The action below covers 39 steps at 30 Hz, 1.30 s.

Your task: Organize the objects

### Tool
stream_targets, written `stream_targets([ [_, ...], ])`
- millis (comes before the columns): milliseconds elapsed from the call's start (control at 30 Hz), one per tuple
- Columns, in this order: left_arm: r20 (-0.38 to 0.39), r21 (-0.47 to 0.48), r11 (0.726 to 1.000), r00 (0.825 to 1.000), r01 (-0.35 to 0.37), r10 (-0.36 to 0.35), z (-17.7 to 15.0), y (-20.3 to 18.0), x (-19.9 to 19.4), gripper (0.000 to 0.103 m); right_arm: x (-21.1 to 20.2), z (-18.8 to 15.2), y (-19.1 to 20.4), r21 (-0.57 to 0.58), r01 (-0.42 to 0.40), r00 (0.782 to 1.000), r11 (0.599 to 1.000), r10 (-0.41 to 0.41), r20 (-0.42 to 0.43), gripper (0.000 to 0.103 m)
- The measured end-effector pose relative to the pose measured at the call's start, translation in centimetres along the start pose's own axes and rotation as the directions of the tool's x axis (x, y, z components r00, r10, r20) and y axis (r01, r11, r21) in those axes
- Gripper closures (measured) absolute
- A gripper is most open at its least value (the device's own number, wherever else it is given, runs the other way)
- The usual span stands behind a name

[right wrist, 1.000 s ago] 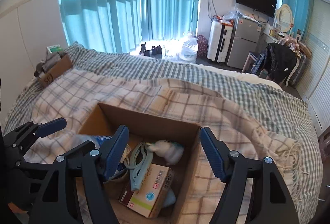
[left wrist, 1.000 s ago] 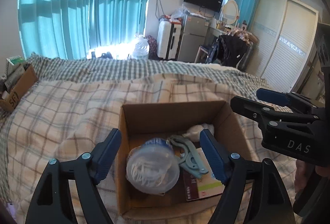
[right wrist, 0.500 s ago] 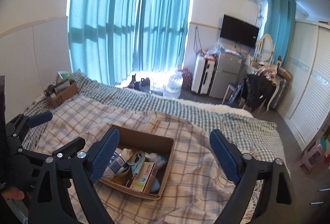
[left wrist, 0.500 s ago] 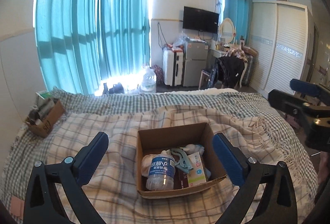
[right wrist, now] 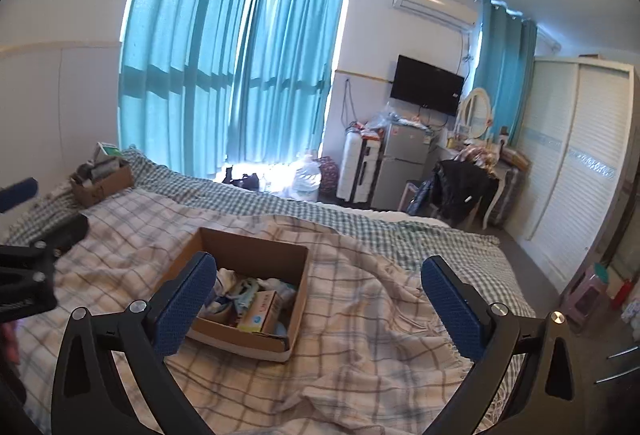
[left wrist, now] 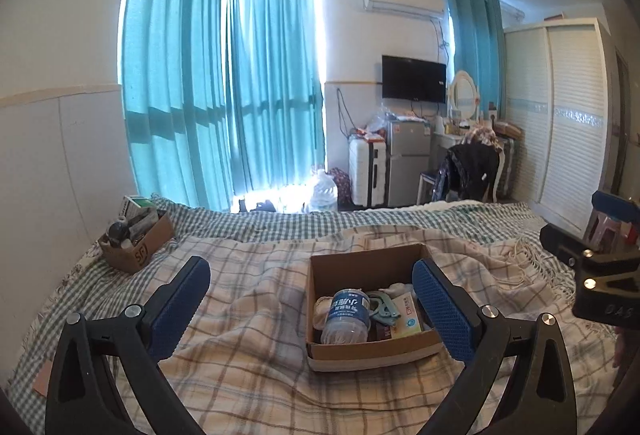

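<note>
1. Cardboard box (left wrist: 362, 351) sits open-topped on the plaid blanket (left wrist: 256, 375), mid-bed, w/ its near wall toward the left wrist cam; seen at an angle from the right wrist cam.
2. Inside the box: clear water bottle (left wrist: 346, 317) w/ blue label, lying on its side toward the left wall; pale green clip (left wrist: 380, 309) just beside it; small carton (left wrist: 406, 321) w/ white/green face on the right; white cloth (left wrist: 394, 289) bunched toward the back. Items touch and overlap, exact stacking not clear.
3. Left gripper (left wrist: 312, 309): jaws spread as wide as they go, nothing between the blue pads (left wrist: 444, 309). It hangs above the blanket, apart from the box; the right pad only overlaps the box's right wall in view.
4. Right gripper (right wrist: 316, 311): jaws opening, now wide, nothing pinched. Left pad lines up w/ the box's near-left corner in view, no contact seen.
5. Each gripper shows at the edge of the other's cam: right one at far right of the left view, left one at far left of the right view.
6. Second cardboard box (left wrist: 138, 245), full of small stuff, sits at the bed's far left corner on the green gingham sheet (left wrist: 280, 225), well apart from the main box.
7. Beyond the bed: teal curtains (left wrist: 224, 95), water jug (left wrist: 323, 191) on the floor, white suitcase (left wrist: 366, 171), small fridge (left wrist: 408, 161), wall TV (left wrist: 413, 79), wardrobe (left wrist: 568, 139).
</note>
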State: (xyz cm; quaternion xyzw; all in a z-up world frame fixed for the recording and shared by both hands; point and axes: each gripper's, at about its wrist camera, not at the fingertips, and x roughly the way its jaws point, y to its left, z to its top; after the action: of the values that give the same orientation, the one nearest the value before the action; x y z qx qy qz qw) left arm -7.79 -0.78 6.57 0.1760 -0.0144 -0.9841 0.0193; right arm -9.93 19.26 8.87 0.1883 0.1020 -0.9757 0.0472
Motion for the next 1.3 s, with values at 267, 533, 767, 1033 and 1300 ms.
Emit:
stream_targets([
  [267,-0.044,-0.034,0.999,0.999,-0.024,0.023,-6.5,0.7,1.8,0.0,2.3,-6.4,0.6,0.047,-0.011,1.0,0.999,0.011,-0.004,0.0],
  [533,-0.102,-0.044,0.999,0.995,-0.025,0.021,-8.6,0.8,3.1,0.0,4.3,-8.5,1.3,0.061,-0.035,0.998,0.998,0.038,-0.049,0.0],
  [767,-0.103,-0.039,0.999,0.995,-0.019,0.014,-8.5,0.6,2.9,0.0,4.2,-8.6,1.4,0.069,-0.039,0.998,0.997,0.042,-0.054,0.0],
  [1033,-0.1,-0.03,0.999,0.995,-0.015,0.012,-8.5,0.3,2.8,0.0,4.4,-8.8,1.4,0.075,-0.034,0.997,0.997,0.039,-0.061,0.0],
  [1300,-0.116,-0.047,0.999,0.993,-0.011,0.005,-8.4,0.6,3.3,0.0,4.8,-9.0,1.2,0.08,-0.025,0.997,0.996,0.03,-0.071,0.0],
])
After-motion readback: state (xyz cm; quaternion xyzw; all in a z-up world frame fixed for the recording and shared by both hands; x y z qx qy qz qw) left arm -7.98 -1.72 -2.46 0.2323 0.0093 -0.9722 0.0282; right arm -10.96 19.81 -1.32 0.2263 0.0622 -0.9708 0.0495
